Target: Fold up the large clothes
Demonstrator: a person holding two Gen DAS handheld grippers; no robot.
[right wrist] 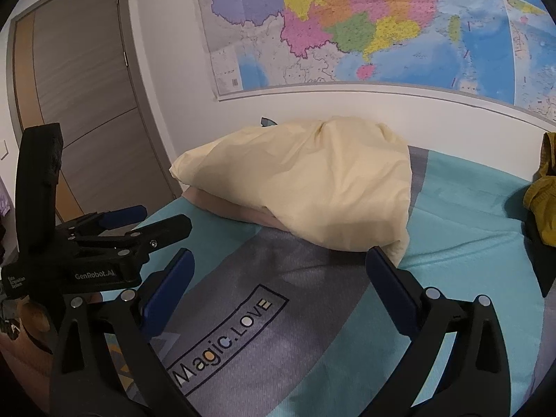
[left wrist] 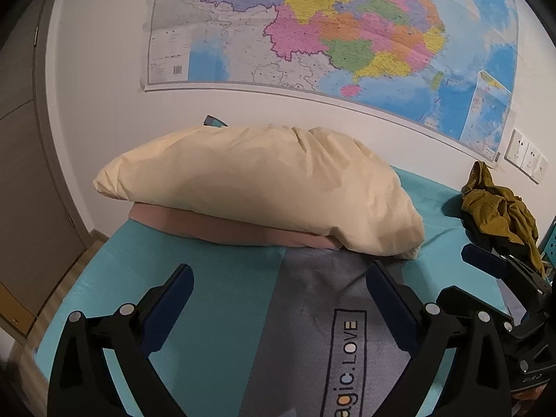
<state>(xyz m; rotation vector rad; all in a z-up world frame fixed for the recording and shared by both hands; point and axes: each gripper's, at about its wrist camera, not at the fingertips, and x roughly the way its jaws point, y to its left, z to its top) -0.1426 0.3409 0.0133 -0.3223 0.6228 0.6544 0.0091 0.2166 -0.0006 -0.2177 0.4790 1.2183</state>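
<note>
At the far left of the right wrist view stands a grey-brown door [right wrist: 87, 104], shut, beside a white wall. Next to it, low in the same view, the left hand-held gripper [right wrist: 146, 222] reaches in from the left edge, its 2 blue-padded fingers apart with nothing between them. In its own view the left hand-held gripper [left wrist: 279, 285] stands wide over the bed [left wrist: 215, 295], which wears a teal sheet with a grey band printed with a boxed "Magic.LOVE" label [right wrist: 229, 340].

Further in, toward the wall, a cream-yellow pillow [left wrist: 257, 187] lies on a folded pink cloth [left wrist: 243, 232], the 2 stacked at the head of the bed. A large coloured map [left wrist: 330, 27] hangs on the wall above them.

The right hand-held gripper [right wrist: 278, 264] also stands wide, empty, its tips just short of the pillow's near edge; in the left wrist view the right hand-held gripper shows at the right edge [left wrist: 500, 264].

At the far right, the olive-green garment [left wrist: 500, 205] lies crumpled in a heap on the bed close to the wall, well apart from both hand-held grippers and touched by neither. Above it, white wall sockets [left wrist: 526, 160] sit below the map's corner.
</note>
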